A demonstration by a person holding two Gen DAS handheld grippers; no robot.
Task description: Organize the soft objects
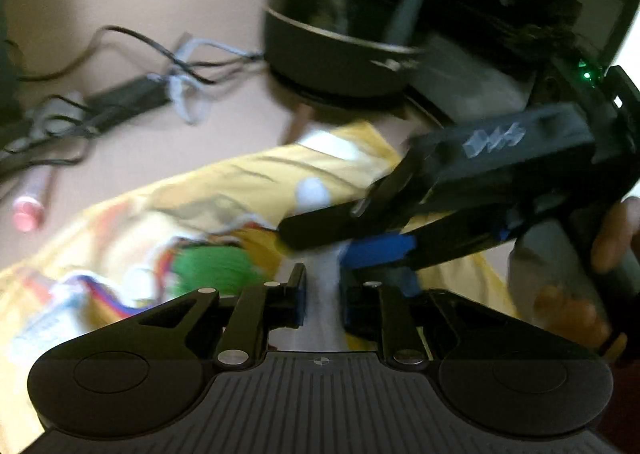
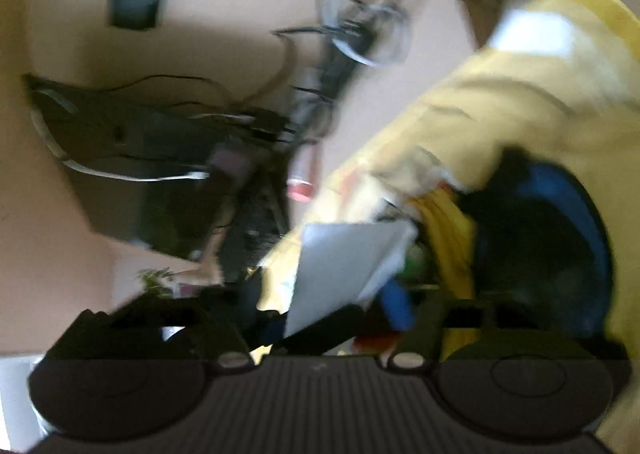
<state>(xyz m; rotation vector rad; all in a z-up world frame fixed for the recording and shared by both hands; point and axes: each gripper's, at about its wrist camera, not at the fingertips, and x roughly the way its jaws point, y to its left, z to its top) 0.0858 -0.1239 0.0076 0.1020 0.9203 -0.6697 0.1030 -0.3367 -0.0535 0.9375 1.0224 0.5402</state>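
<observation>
A yellow cloth (image 1: pixel 240 190) with colourful print lies crumpled on the beige surface; in the right wrist view the yellow cloth (image 2: pixel 500 106) fills the right side. My left gripper (image 1: pixel 323 278) is shut on a white strip (image 1: pixel 326 310) of it. My right gripper (image 1: pixel 316 246) reaches in from the right, its black finger and blue pad just above that strip. In its own blurred view my right gripper (image 2: pixel 328 306) has a white flap (image 2: pixel 340 262) lying between its fingers; I cannot tell whether they clamp it.
A large black round object (image 1: pixel 340 34) stands at the back. Tangled cables and a power strip (image 1: pixel 120 102) lie at the left, with a pink-capped tube (image 1: pixel 30 210) beside them. A black box (image 2: pixel 136 158) sits among the cables. A hand (image 1: pixel 612 238) holds the right gripper.
</observation>
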